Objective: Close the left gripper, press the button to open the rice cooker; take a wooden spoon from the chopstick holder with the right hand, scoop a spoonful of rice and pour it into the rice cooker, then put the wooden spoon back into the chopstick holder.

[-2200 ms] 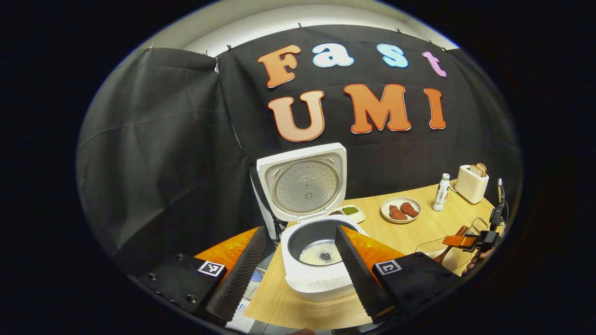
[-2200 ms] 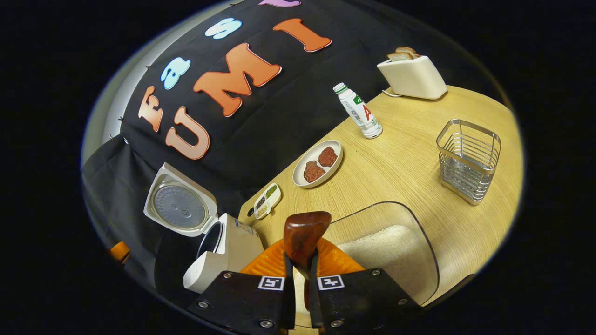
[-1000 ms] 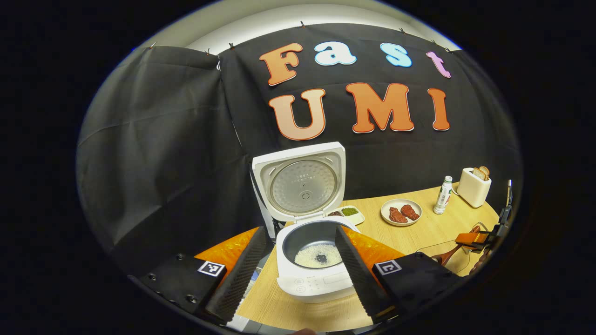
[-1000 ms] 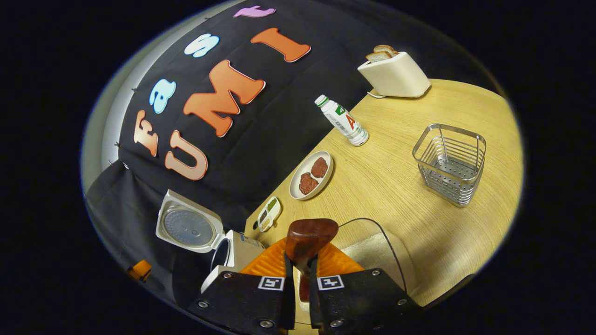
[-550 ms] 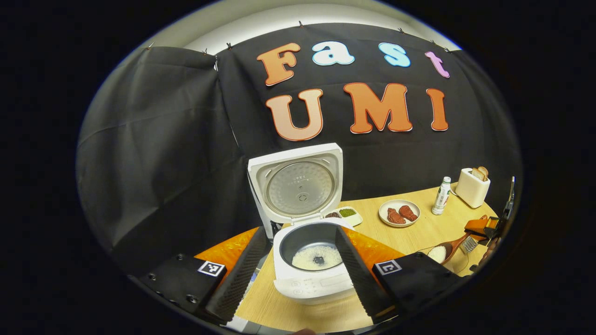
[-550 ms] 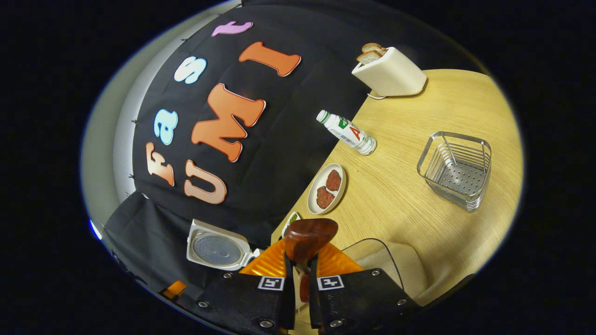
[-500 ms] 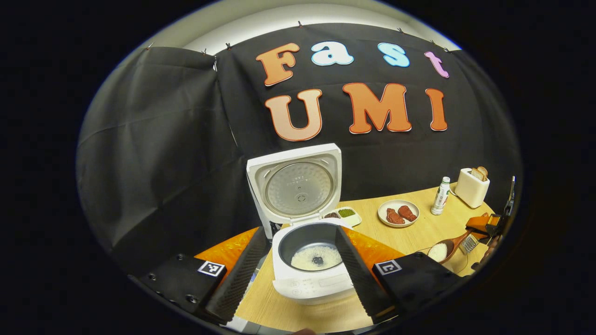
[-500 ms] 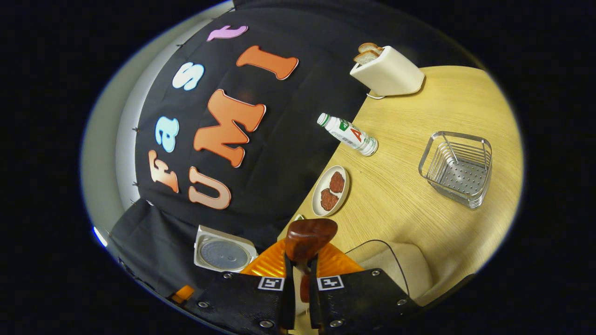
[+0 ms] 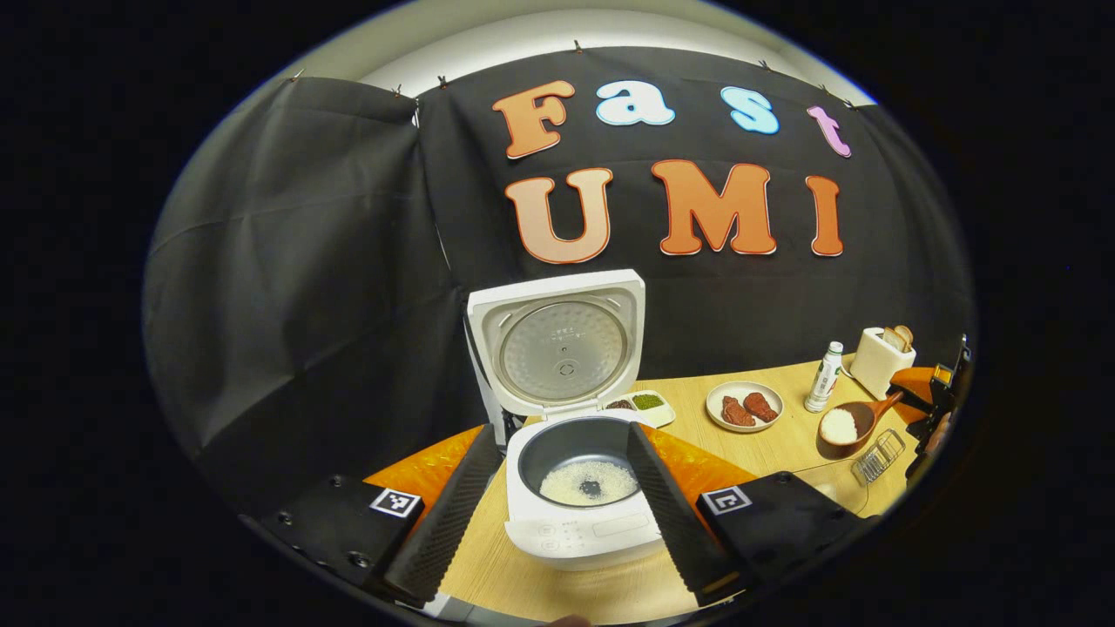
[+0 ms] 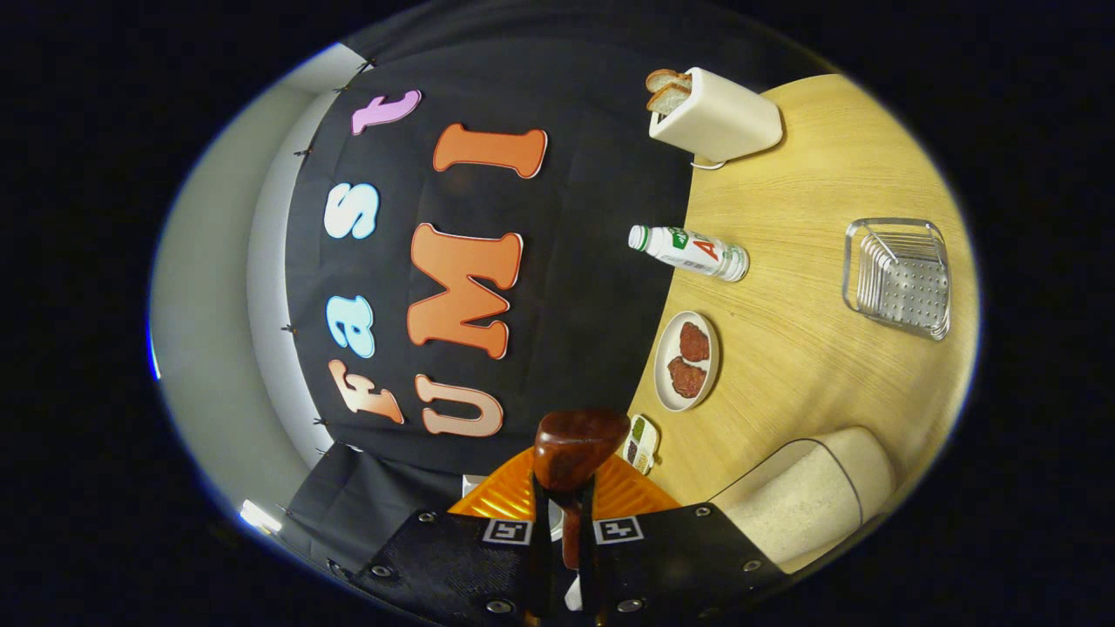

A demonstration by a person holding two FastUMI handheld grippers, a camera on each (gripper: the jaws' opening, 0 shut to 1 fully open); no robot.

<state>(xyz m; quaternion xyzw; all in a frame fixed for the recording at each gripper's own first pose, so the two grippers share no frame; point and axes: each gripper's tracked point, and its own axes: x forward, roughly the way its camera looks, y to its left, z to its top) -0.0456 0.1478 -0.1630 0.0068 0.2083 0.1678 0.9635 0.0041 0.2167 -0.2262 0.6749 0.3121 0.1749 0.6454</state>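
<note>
In the left gripper view, the left claw [image 9: 557,501] is spread wide with nothing between its two ribbed black fingers, which frame the white rice cooker [image 9: 582,509] standing on the wooden bench [image 9: 766,444]. The cooker's lid [image 9: 557,348] stands upright and open, and the dark inner pot [image 9: 579,457] holds a thin layer of rice [image 9: 588,482] with a bare patch at the middle. Behind the cooker sits a small divided dish [image 9: 643,404], and further right a plate with two reddish pieces [image 9: 744,407], a white bottle [image 9: 821,376] and a cream toaster [image 9: 881,350] with bread in its slots. At the far right the right claw [image 9: 934,396] carries the wooden spoon [image 9: 849,424] raised above the bench, its bowl heaped with white rice and level; the wire chopstick holder [image 9: 877,455] lies below it in that view. In the right gripper view, the right claw [image 10: 562,531] is clamped on the spoon's handle [image 10: 571,535], both fingers pressed against it, the brown end of the spoon [image 10: 579,444] rising just ahead of the fingers. The view is rolled sideways: the chopstick holder [image 10: 902,277] stands well apart on the bench [image 10: 810,366], with the clear rice container [image 10: 814,496] nearer, beside the claw.
</note>
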